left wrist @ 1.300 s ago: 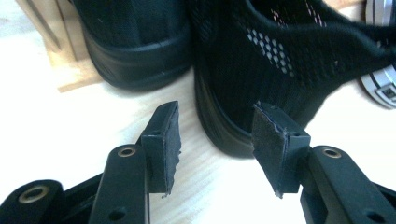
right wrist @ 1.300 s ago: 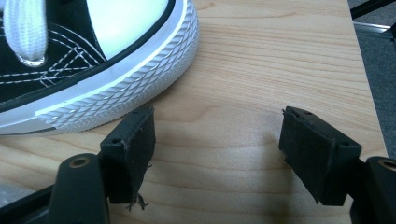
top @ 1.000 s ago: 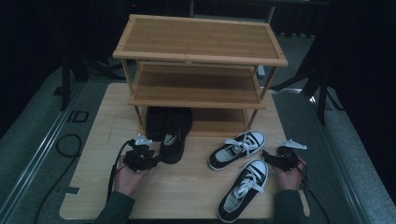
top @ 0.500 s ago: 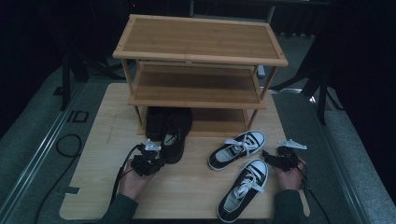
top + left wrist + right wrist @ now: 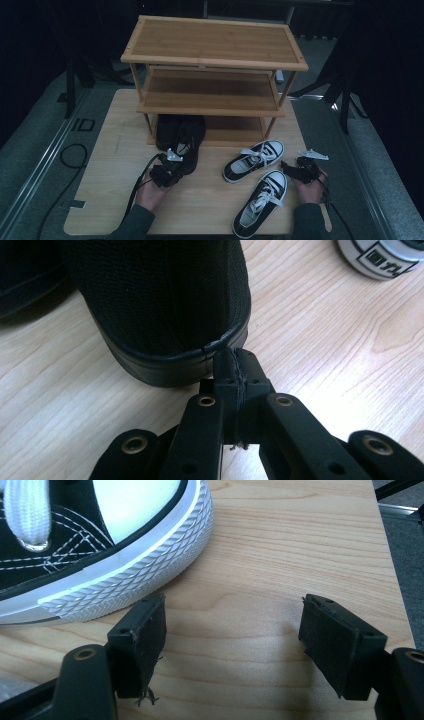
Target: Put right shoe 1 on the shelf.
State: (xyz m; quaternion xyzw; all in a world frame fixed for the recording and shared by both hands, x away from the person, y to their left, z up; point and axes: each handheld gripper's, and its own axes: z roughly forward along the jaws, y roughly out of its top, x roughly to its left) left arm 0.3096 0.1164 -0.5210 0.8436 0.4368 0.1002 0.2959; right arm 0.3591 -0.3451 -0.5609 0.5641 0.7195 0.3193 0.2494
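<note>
A wooden shoe rack [image 5: 212,75] stands on the table [image 5: 115,150]; the left gripper [image 5: 167,172] touches a black shoe [image 5: 190,142] beside two sneakers [image 5: 255,160].

Near edge of table [image 5: 200,210] bare between both hands. Shoe rack [image 5: 215,75] blocks far edge; black shoes [image 5: 182,137] fill its lowest shelf's left half, right half open.

High view: dim, bluish cast; surroundings near black; wooden table [image 5: 115,165] and shelf rack [image 5: 215,45] moderately lit from above; black shoes [image 5: 182,137] lose detail in shadow beneath the rack. Gripper views: bright, warm, sharp wood grain; soft shadows under jaws; near jaw parts slightly soft; black shoe heel [image 5: 165,305] underexposed.
</note>
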